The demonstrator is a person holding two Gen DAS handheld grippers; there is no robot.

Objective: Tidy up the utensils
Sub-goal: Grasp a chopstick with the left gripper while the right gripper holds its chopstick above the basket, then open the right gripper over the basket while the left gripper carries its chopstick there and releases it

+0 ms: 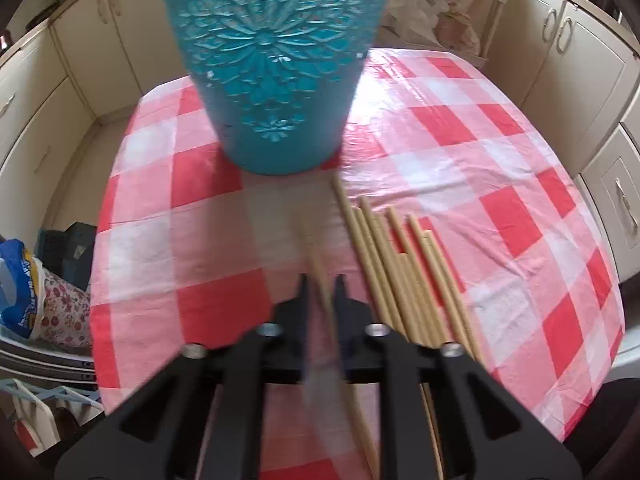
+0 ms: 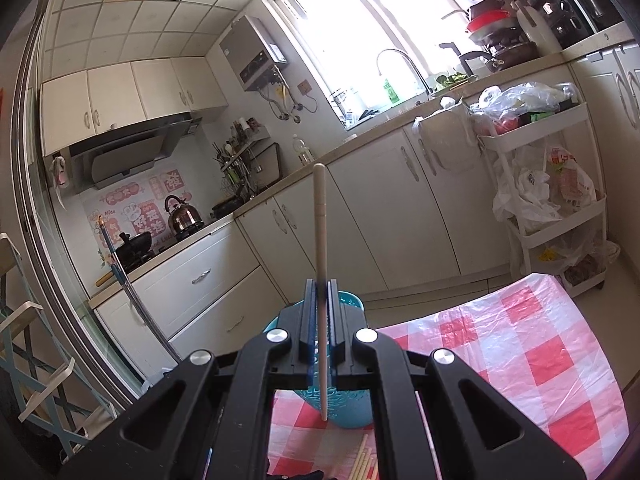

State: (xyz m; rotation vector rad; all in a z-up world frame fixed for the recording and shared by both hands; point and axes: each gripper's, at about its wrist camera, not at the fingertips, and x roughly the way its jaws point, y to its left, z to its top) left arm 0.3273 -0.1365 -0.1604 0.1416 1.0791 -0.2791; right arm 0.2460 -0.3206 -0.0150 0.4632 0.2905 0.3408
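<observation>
Across the lower centre of the left wrist view, the left tool point(image 1: 323, 280) is pointing steeply down at the desk point(image 1: 500, 152), which is wearing a red-and-white checked cover. Its jaws are standing close together, and a blurred chopstick point(image 1: 320, 268) is lying between them; the blur is making it impossible to tell whether the pads are actually pressing on it. Just to the right of that tool, a loose row of wooden chopsticks point(image 1: 384, 248) is lying flat on the cover, fanning toward the upper left of the frame. A teal embossed holder point(image 1: 268, 60) is standing upright on the desk at the upper centre of the frame, near the far ends of the row but apart from them. Cream cabinets point(image 1: 560, 48) are lining both sides of the frame.

At the centre of the right wrist view, the right tool point(image 2: 321, 284) is clamping a single pale chopstick point(image 2: 320, 208), which is standing nearly upright, its upper end rising above the fingers and its lower end hanging below them. The same teal holder point(image 2: 352, 412) is showing behind and below the fingers, on the checked cover. A few chopstick ends point(image 2: 366, 464) are showing at the bottom edge. A kitchen counter point(image 2: 360, 144) and a window point(image 2: 360, 20) are filling the background.
</observation>
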